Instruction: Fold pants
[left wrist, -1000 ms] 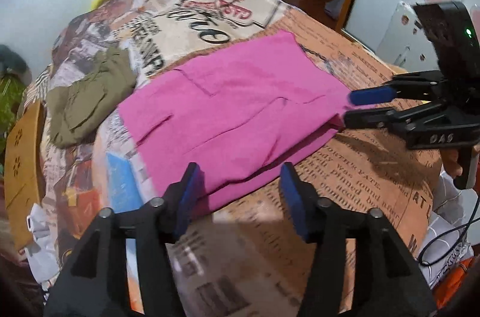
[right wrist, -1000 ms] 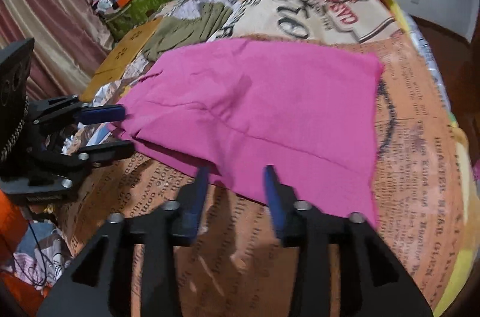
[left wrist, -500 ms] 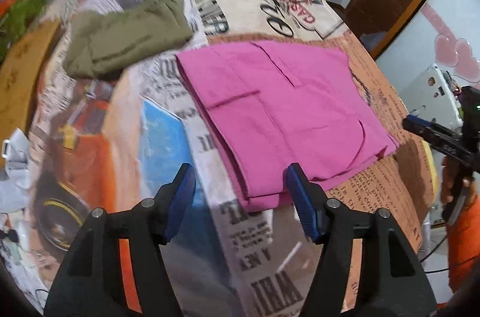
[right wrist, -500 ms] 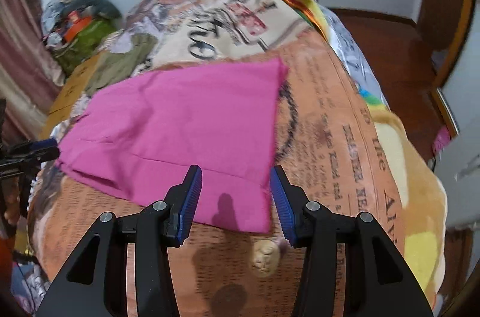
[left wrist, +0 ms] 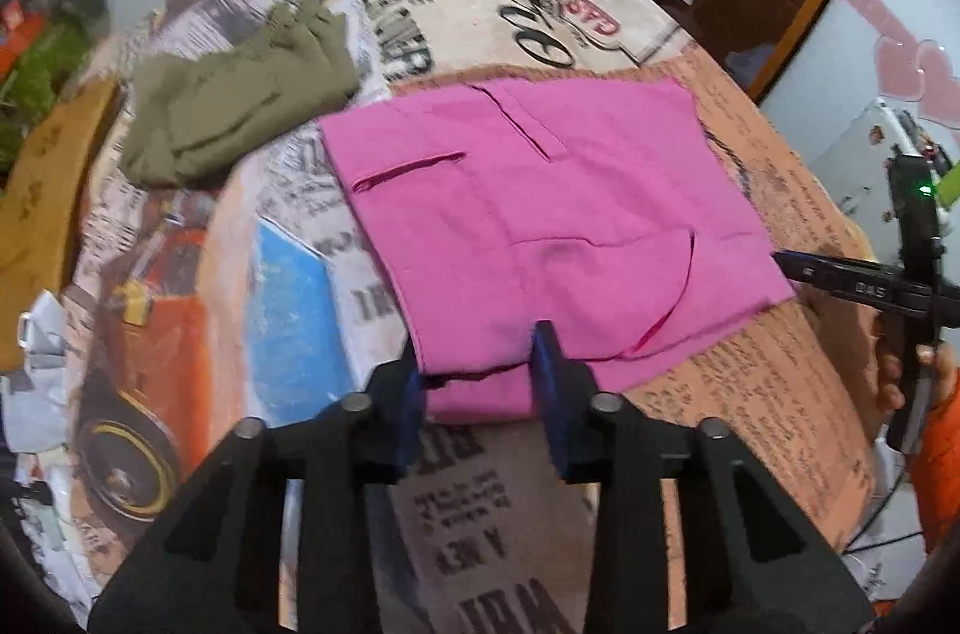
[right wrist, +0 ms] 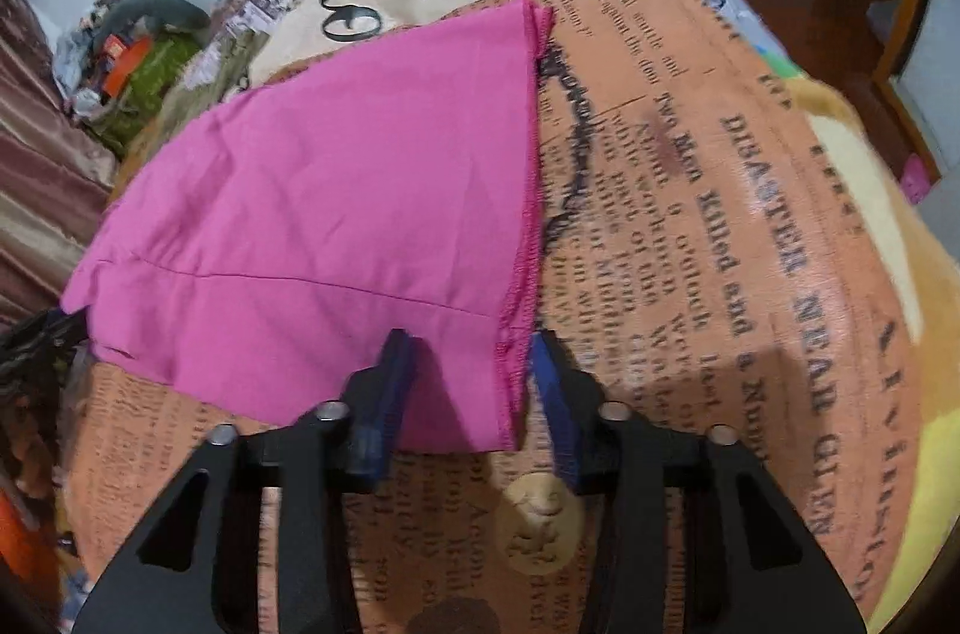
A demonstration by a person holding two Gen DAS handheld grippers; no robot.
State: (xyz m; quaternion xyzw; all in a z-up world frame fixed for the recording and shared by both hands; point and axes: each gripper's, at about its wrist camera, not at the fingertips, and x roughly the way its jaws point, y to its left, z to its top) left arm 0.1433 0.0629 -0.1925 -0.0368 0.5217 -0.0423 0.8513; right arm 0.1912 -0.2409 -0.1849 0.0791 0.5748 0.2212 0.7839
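Left wrist view: bright pink pants [left wrist: 540, 226], already folded into a flat rectangle, are lying on a bed covered by a newspaper-print blanket [left wrist: 492, 508]. The left gripper [left wrist: 480, 382] is straddling the pants' near left corner, its jaws closing with the cloth edge between them, though a firm pinch is not clear. A crumpled olive garment [left wrist: 240, 111] is lying to the far left. The other gripper is reaching in from the right edge.

Right wrist view: the right gripper [right wrist: 468, 382] is closing around the pants' [right wrist: 336, 190] near right corner, hemmed edge between its blue pads [right wrist: 390, 376].

Judged step: both claws are taking hold of the near edge. Next, both should be pinching fully, then lifting together and carrying that edge toward the far side.
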